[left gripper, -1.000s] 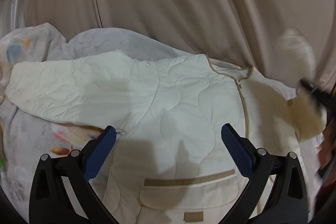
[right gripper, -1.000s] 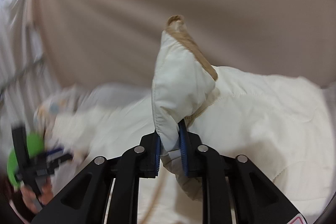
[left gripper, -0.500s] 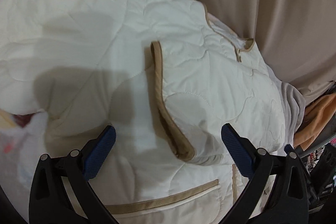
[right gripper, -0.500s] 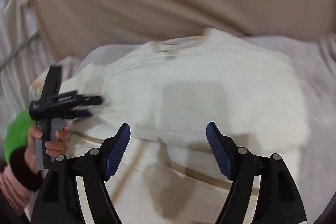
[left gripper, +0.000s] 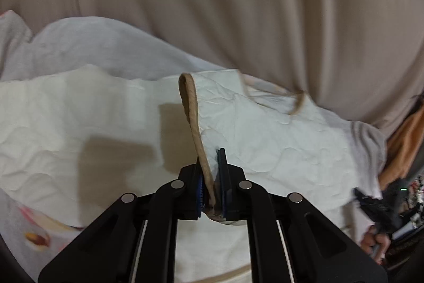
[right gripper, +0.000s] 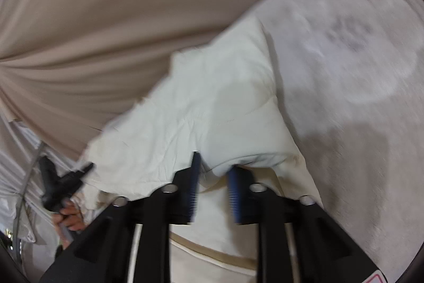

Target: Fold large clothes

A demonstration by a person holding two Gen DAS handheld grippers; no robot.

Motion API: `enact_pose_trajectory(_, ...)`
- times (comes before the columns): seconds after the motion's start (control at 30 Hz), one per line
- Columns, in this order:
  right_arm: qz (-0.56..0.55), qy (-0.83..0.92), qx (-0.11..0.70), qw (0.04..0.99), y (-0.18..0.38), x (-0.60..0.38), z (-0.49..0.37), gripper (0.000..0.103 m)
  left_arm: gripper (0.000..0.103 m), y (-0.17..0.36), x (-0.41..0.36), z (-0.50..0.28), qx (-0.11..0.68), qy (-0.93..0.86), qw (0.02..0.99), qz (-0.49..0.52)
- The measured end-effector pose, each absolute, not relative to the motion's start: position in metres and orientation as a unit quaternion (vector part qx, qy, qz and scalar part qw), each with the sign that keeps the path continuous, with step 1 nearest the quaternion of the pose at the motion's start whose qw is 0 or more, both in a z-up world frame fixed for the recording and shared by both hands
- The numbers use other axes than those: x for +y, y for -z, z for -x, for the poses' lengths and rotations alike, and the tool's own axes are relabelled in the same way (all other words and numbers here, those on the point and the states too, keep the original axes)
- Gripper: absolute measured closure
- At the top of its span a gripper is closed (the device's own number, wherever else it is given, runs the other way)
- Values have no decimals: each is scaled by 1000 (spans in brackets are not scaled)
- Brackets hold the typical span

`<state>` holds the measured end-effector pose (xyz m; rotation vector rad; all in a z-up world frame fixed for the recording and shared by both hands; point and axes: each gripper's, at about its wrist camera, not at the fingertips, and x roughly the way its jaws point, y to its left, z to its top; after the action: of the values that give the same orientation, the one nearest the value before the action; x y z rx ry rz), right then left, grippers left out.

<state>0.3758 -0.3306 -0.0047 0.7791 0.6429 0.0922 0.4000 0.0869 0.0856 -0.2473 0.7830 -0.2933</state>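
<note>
A cream quilted jacket is spread on a pale grey blanket before a beige curtain. Its tan-trimmed cuff is pinched between the closed pads of the left gripper. The right gripper is held partly spread around a jacket fold; whether it grips cannot be told.

Right gripper: jaws part-closed around a fold of cream quilted jacket; grey blanket beneath; frame blurred.
</note>
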Motion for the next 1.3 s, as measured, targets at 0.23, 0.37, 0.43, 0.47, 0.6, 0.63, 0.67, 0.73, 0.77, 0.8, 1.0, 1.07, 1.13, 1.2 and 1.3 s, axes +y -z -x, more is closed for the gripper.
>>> enact_pose_trajectory(0.23,-296,13,401,867,37,-318,-403,92,93,-15,78,-416,413,119,899,89)
enact_pose_trajectory(0.37,-236,57,387,889,-12,-302,-381,82,91,-12,73,-413,395,118,908,77)
enact_pose_trajectory(0.43,-222,49,358,906,-38,-295,-378,81,91,-9,73,-412,387,114,912,77)
enact_pose_trajectory(0.47,-209,39,346,914,-47,-287,-384,81,91,-9,73,-411,384,112,913,74)
enact_pose_trajectory(0.6,-154,-39,329,931,-70,-222,-456,81,91,-11,69,-411,377,105,918,55)
enact_pose_trajectory(0.63,-151,-59,331,930,-66,-206,-474,81,91,-11,69,-410,376,106,919,55)
enact_pose_trajectory(0.67,-142,-82,338,927,-59,-182,-499,81,91,-11,69,-413,376,107,919,57)
enact_pose_trajectory(0.73,-113,-107,354,922,-44,-148,-531,81,91,-11,71,-413,376,110,918,61)
enact_pose_trajectory(0.77,-95,-118,365,919,-36,-132,-546,81,91,-12,73,-410,376,111,918,63)
enact_pose_trajectory(0.8,-79,-124,370,917,-28,-130,-549,83,91,-11,73,-411,377,112,917,64)
enact_pose_trajectory(1.0,-99,16,367,925,-4,-238,-561,97,90,-14,72,-411,378,115,916,64)
enact_pose_trajectory(1.07,-159,71,371,912,5,-299,-542,98,82,-15,70,-411,378,119,916,62)
enact_pose_trajectory(1.13,-196,96,372,902,7,-336,-518,99,77,-16,66,-411,377,125,916,56)
enact_pose_trajectory(1.2,-228,81,352,904,-4,-357,-479,81,77,-17,63,-411,376,123,917,49)
enact_pose_trajectory(1.3,-243,63,334,909,-15,-357,-426,26,76,-18,64,-411,375,125,917,53)
